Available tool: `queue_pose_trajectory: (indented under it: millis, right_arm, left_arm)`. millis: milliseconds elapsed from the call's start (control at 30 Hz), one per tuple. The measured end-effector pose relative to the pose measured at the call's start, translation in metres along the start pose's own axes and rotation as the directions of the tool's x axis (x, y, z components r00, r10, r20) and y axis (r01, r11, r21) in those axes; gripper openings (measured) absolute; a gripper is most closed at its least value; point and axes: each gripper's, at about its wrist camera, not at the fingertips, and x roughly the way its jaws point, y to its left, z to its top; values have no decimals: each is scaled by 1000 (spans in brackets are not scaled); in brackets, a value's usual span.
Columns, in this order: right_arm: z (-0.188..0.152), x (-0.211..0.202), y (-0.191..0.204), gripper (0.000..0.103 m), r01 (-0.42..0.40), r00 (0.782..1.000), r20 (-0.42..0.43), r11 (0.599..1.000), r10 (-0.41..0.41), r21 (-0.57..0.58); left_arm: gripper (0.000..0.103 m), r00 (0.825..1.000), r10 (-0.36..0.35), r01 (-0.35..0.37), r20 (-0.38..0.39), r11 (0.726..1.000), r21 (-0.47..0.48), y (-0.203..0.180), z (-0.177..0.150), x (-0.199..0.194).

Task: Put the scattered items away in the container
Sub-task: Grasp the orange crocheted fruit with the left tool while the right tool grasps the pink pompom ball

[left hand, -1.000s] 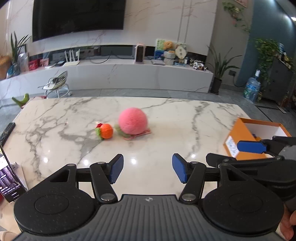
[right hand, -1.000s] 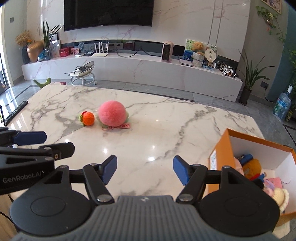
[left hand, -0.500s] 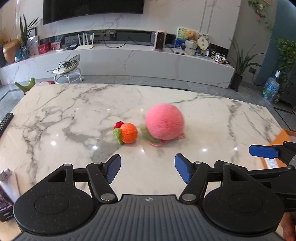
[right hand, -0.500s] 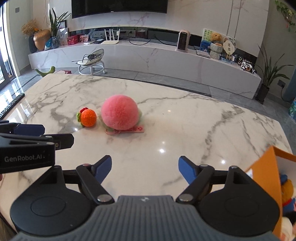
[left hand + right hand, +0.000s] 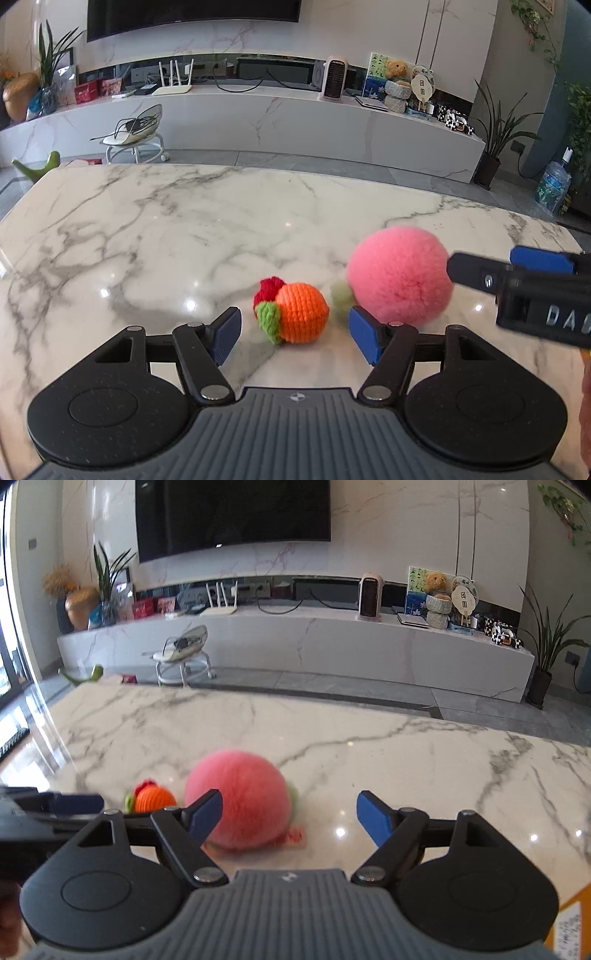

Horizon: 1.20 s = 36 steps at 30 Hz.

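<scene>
The left hand-held gripper [image 5: 294,334] is hovering low over the marble surface [image 5: 184,236] with its blue fingers spread wide, gripping nothing. An orange knitted ball [image 5: 301,313] with a green leaf and a red knob is lying on the surface right at the mouth of that gap, between the two fingertips but touching neither as far as the left wrist view shows. Just beside it, to the right, a fluffy pink ball [image 5: 400,275] is sitting on the surface, with a small pale green tuft showing at its lower left edge. The right blue pad [image 5: 364,338] of the left hand-held gripper is overlapping the lower edge of the pink ball in that view.

The right hand-held gripper [image 5: 289,816] is also spread wide and gripping nothing. In the right wrist view, the pink ball [image 5: 240,797] is lying partly inside its gap, close against the left finger, on top of a flat pink tag [image 5: 293,837] that is resting on the surface [image 5: 406,757]. The orange ball [image 5: 153,799] is lying just left of the pink ball, outside this gap. The container is showing only as an orange corner [image 5: 570,926] at the lower right edge of the right wrist view, well apart from both balls.
</scene>
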Motion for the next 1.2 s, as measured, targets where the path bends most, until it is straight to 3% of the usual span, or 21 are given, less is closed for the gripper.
queue_pose_trajectory:
  millis: [133, 300, 400, 700, 867, 1200]
  right_arm:
    - [8, 19, 3, 82, -42, 999, 15, 998, 42, 36]
    - [4, 43, 14, 82, -77, 996, -31, 997, 78, 30]
    - [0, 55, 18, 82, -78, 995, -55, 996, 80, 33]
    - [-6, 79, 23, 81, -87, 990, -108, 996, 89, 27]
    - [-9, 81, 27, 53, -98, 987, -123, 995, 99, 10]
    - [-13, 39, 22, 47, -92, 990, -110, 996, 90, -16]
  left_arm:
    - [76, 1000, 9, -9, 9, 999, 31, -3, 2, 15]
    - [75, 1000, 2, -3, 9, 999, 47, -3, -1, 23]
    - [61, 1000, 4, -4, 1, 999, 46, -1, -3, 27]
    - [59, 1000, -8, 7, 22, 999, 41, 2, -7, 26]
    - [58, 1000, -2, 2, 16, 1000, 29, 5, -10, 21]
    - [58, 1000, 7, -7, 10, 1000, 12, -1, -17, -13]
